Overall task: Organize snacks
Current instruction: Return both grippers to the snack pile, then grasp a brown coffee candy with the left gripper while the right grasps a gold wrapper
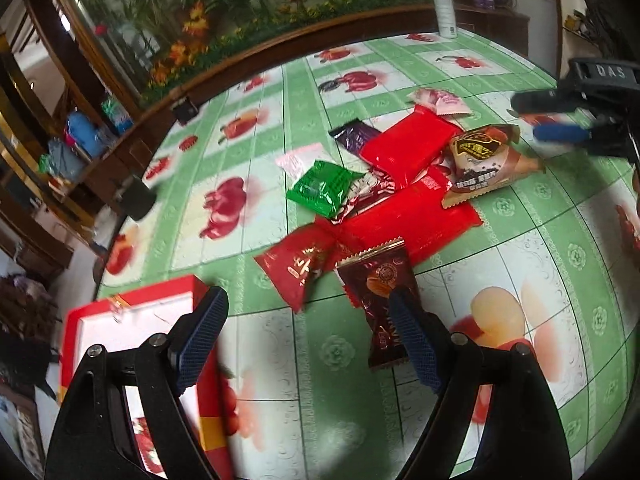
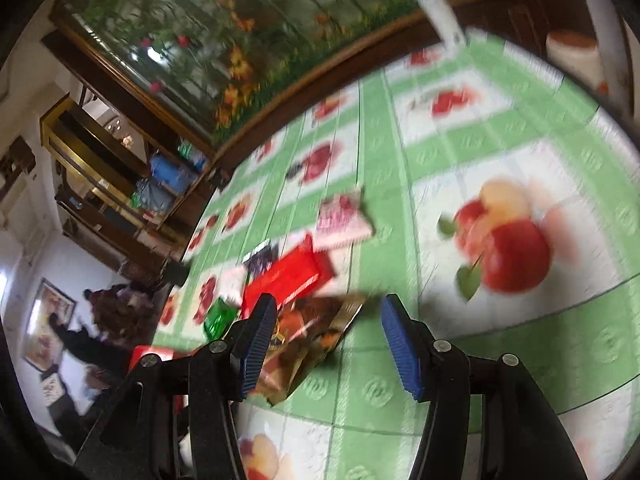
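A pile of snack packets lies on the fruit-print tablecloth: a green packet (image 1: 322, 192), large red packets (image 1: 408, 148), a brown cone-shaped packet (image 1: 486, 164), a small red packet (image 1: 298, 268) and a dark maroon packet (image 1: 384, 300). My left gripper (image 1: 308, 336) is open and empty, just short of the maroon packet, with a red-rimmed box (image 1: 132, 332) at its left finger. My right gripper (image 2: 326, 344) is open, with the brown packet (image 2: 308, 340) between its fingers, not clamped. The right gripper also shows in the left wrist view (image 1: 560, 120), beside the pile.
A white bottle (image 1: 445, 6) stands at the table's far edge by a flower painting. A white jar (image 2: 574, 56) stands far right. A dark cup (image 1: 138, 198) sits at the left table edge. Shelves stand beyond on the left.
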`<state>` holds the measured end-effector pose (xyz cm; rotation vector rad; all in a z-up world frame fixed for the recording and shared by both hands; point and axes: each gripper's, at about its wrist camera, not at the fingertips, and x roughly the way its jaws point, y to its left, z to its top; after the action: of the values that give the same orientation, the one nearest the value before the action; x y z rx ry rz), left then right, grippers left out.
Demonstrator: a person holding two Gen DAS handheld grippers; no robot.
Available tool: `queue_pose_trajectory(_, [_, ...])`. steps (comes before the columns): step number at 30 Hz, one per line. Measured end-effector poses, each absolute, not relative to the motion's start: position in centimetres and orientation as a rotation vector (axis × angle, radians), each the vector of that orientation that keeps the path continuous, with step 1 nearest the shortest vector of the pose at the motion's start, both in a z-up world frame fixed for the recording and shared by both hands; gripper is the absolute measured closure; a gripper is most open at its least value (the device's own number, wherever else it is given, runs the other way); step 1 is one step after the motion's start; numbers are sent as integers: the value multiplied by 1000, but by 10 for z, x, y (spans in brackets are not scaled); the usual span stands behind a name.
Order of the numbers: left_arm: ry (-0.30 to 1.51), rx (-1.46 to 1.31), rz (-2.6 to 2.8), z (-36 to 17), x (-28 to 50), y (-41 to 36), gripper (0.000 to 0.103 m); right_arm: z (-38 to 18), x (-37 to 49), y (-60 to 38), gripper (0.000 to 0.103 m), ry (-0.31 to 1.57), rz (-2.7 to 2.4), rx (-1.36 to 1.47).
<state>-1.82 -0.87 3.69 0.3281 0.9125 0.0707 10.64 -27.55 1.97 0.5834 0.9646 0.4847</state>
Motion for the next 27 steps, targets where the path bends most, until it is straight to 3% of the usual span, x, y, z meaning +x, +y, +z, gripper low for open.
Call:
queue_pose_trajectory(6, [956, 236, 75, 30, -13, 0, 20, -5, 111, -265, 45, 1103, 551, 713])
queue_pose_trajectory(16, [997, 159, 15, 19, 0, -9, 20, -4, 98, -229, 42, 1053, 531, 575])
queue_pose_trajectory(23, [1019, 93, -18, 4, 4, -10, 20, 3, 95, -224, 64, 1006, 539, 498])
queue_pose_trajectory(24, [1019, 76, -24, 4, 4, -8, 23, 4, 95, -224, 72, 998, 545, 497])
queue_pose_trajectory(25, [1018, 60, -31, 4, 3, -6, 34, 6, 95, -224, 76, 990, 556, 499])
queue_pose_trajectory(27, [1005, 34, -39, 6, 2, -3, 52, 8, 94, -223, 77, 982, 556, 477])
